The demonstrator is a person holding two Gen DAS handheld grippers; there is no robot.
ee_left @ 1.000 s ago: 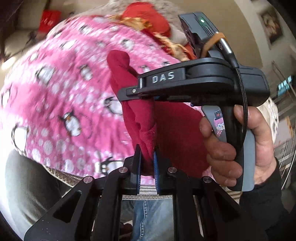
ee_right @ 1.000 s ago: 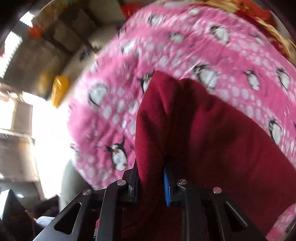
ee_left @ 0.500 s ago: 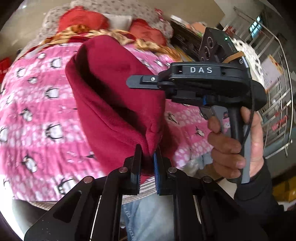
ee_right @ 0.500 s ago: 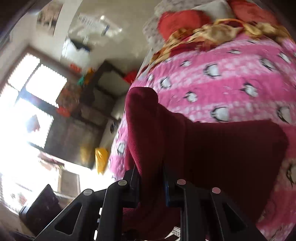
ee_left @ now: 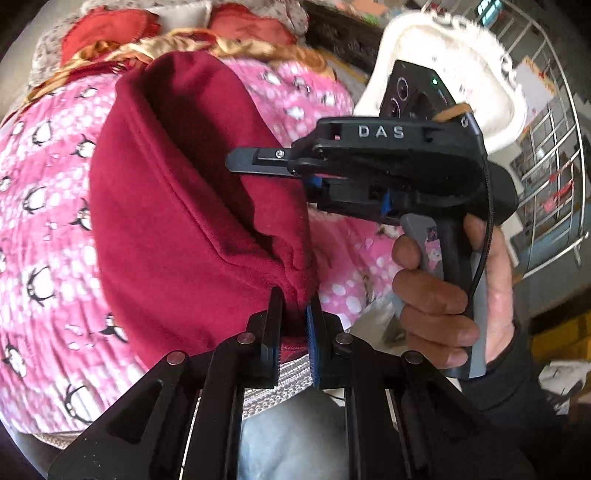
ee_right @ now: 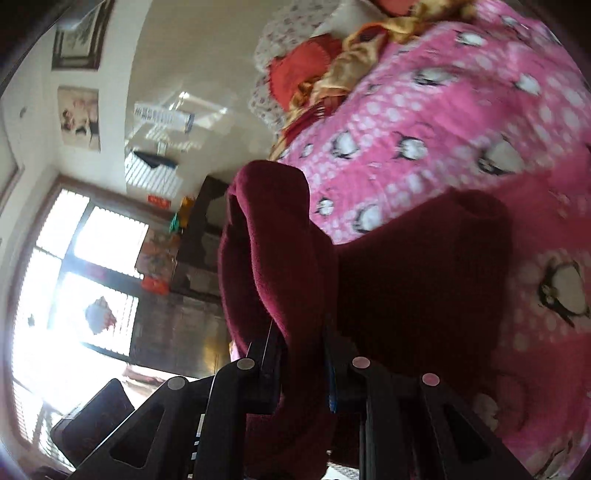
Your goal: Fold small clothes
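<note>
A dark red fleece garment (ee_left: pixel 177 206) hangs in the air above a pink penguin-print blanket (ee_left: pixel 40 229). My left gripper (ee_left: pixel 293 299) is shut on one edge of the garment near the camera. My right gripper (ee_left: pixel 258 162) shows in the left wrist view, held by a hand (ee_left: pixel 443 291), its fingers reaching into the cloth. In the right wrist view the right gripper (ee_right: pixel 301 332) is shut on a bunched fold of the garment (ee_right: pixel 273 251), which drapes right over the blanket (ee_right: pixel 461 122).
Red cushions (ee_left: pixel 122 29) and a golden cloth (ee_left: pixel 207 44) lie at the bed's far end. A white fluffy chair (ee_left: pixel 454 66) and a metal railing (ee_left: pixel 554 147) stand at the right. A bright window (ee_right: pixel 66 295) and dark cabinet (ee_right: pixel 192 266) are at the left.
Both grippers have lifted the garment up off the blanket and tilted upward. The cloth now hangs spread between them, and the right gripper has moved a little away from the left.
</note>
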